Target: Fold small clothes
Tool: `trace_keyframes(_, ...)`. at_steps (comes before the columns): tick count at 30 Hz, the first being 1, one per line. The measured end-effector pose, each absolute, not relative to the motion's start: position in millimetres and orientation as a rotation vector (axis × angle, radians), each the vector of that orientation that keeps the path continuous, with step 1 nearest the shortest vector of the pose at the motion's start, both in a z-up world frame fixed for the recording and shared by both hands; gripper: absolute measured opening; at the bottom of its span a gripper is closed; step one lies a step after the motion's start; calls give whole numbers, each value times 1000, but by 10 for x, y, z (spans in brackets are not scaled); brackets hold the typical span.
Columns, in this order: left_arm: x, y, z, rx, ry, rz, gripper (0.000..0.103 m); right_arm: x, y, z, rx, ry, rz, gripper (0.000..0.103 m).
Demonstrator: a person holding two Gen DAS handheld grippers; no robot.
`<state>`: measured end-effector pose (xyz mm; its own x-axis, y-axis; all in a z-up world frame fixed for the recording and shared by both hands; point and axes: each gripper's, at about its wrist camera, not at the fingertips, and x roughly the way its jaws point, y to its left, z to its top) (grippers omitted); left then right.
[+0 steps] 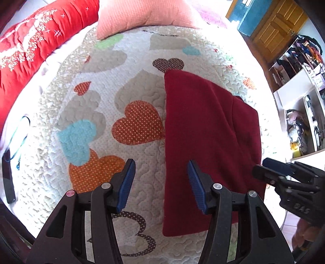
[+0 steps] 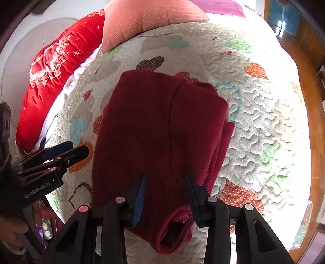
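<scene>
The left gripper (image 1: pixel 161 183) occupies the bottom centre of the left wrist view. Its blue pads (image 1: pixel 126 183) are spread wide and grip nothing. The left edge of the dark red garment (image 1: pixel 205 138) runs between the two pads: one pad stands over bare quilt, the other over the cloth.

The right gripper (image 2: pixel 165 198) occupies the bottom centre of the right wrist view. Its fingers are likewise spread apart and hold nothing, and both stand over the near end of the garment (image 2: pixel 150 130). Whether they touch the cloth cannot be determined. In the left wrist view the same gripper (image 1: pixel 264 168) enters at the lower right, with its tip at the garment's right edge.

The garment lies folded on the heart-patterned quilt (image 1: pixel 142 87). Its left edge is straight and nearly vertical in the left wrist view. In the right wrist view, stacked layer edges show along the right side (image 2: pixel 225 138), and a rolled opening shows at the bottom (image 2: pixel 172 235).

Bare quilt extends left of the garment in the left wrist view and right of it (image 2: pixel 262 121) in the right wrist view. A pink pillow (image 1: pixel 142 16) lies at the top of the frame. A red cushion (image 1: pixel 30 48) lies at the upper left. A dark phone (image 1: pixel 8 178) and a blue cord (image 1: pixel 19 134) lie at the left edge.
</scene>
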<state>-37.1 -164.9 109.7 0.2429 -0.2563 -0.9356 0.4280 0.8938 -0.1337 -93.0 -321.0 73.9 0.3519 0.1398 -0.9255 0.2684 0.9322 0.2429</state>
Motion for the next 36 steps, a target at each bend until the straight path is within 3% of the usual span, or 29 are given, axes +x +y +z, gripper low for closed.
trace_keyframes(21, -594, -1731, 1829, 229, 1111, -450, 53, -1375, -3118, 1641, 421, 1062, -217, 46)
trace_keyframes(36, -687, -1720, 1932, 249, 1075, -459, 53, -1415, -3034, 1668, 426, 1071, -211, 47)
